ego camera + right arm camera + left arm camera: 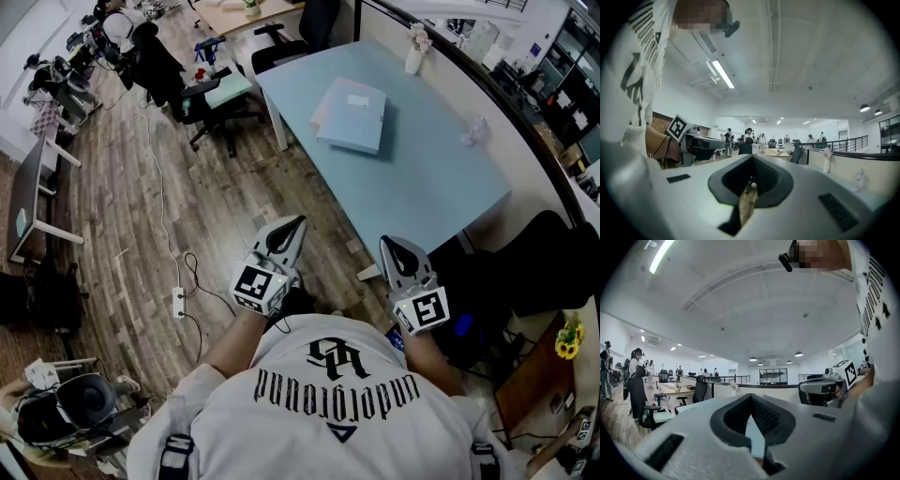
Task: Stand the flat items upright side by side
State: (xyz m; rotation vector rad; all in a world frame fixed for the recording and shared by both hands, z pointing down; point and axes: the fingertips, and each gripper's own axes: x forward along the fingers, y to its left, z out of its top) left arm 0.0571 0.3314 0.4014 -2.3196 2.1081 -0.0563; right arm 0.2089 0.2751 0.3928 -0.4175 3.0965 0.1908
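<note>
Head view: left claw (pixel 298 223) and right claw (pixel 386 244), both clenched empty, hang near the worktop (pixel 427 192); folders (pixel 352 116) lie flat, well apart.

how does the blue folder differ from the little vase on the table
The blue folder lies flat out on the table; the vase stands upright at its edge. The folder is broad and light blue; the vase is slim, white and holds flowers. Both rest on the table.
</note>
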